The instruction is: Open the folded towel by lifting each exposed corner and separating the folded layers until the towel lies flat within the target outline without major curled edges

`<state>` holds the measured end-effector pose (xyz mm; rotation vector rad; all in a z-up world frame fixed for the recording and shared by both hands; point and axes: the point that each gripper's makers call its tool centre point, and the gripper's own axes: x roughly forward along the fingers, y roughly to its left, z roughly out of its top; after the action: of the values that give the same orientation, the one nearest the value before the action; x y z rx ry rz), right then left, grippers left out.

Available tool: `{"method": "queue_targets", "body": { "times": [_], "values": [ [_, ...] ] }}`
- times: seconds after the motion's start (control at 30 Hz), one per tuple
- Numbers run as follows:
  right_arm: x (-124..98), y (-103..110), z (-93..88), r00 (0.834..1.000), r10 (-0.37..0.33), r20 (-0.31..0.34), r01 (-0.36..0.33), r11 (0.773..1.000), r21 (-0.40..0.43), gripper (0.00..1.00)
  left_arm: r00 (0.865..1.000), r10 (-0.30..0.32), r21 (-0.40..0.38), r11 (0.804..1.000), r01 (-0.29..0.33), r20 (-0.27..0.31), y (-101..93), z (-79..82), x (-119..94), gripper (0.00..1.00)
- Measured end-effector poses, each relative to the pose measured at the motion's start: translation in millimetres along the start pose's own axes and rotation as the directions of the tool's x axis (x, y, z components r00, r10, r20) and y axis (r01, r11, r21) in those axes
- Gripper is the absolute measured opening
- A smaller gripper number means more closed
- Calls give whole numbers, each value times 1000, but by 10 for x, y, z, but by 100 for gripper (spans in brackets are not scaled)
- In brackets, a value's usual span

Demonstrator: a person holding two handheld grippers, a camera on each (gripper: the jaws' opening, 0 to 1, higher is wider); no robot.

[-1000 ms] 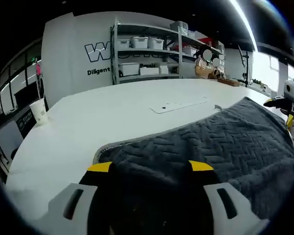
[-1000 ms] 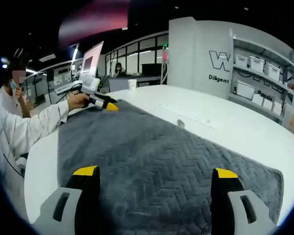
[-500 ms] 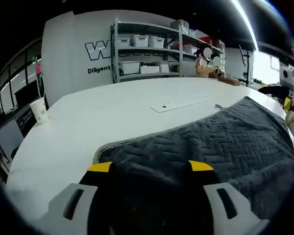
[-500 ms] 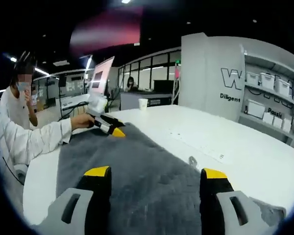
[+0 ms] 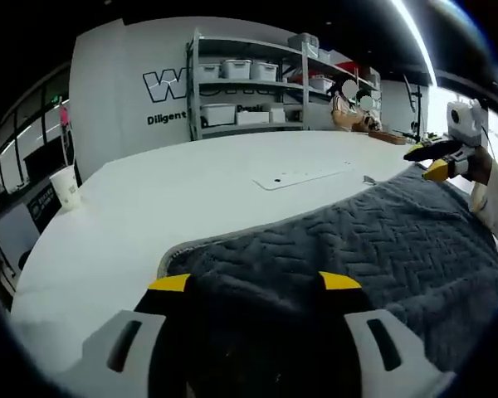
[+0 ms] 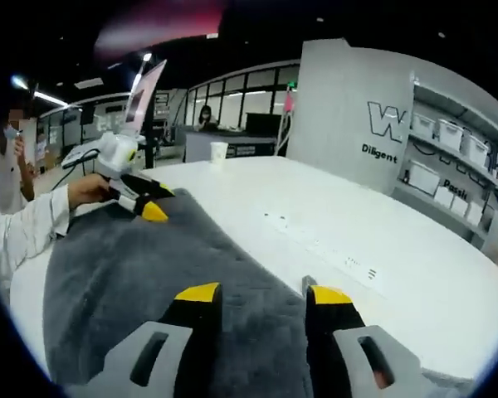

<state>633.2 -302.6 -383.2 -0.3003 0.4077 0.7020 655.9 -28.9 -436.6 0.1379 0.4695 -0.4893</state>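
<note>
A dark grey quilted towel (image 5: 382,240) lies spread on the white table (image 5: 191,182), with a pale hem along its near-left corner. My left gripper (image 5: 255,283) stands open at that corner, with cloth between its yellow-tipped jaws. In the right gripper view the towel (image 6: 133,282) runs off to the left, and its right edge passes between my jaws. My right gripper (image 6: 263,293) is open with a narrow gap. It hovers by the towel's far corner (image 5: 440,166). The left gripper (image 6: 149,207) sits at the opposite corner, held by a hand in a white sleeve (image 6: 25,232).
A flat white strip (image 5: 303,177) lies on the table beyond the towel, with a small grey piece (image 6: 307,283) near the towel's edge. A paper cup (image 5: 66,186) stands at the far left rim. Shelves with bins (image 5: 249,91) line the back wall, and a person (image 5: 344,112) sits there.
The right gripper's jaws have drawn much closer together. It has moved up and inward over the towel's far corner. The left gripper and the towel have stayed put.
</note>
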Motion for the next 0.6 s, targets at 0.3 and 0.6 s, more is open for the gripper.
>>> {"method": "queue_targets", "body": {
  "times": [0.3,0.6],
  "values": [
    [346,-298,-309,988,-47,-144,45,999,-19,22,1000,1,0,1000,-1,-1,-2,1,4,57],
    [407,-463,-479,982,-64,-178,67,998,11,7,1000,3,0,1000,-3,-2,-5,0,9,57]
  ]
}}
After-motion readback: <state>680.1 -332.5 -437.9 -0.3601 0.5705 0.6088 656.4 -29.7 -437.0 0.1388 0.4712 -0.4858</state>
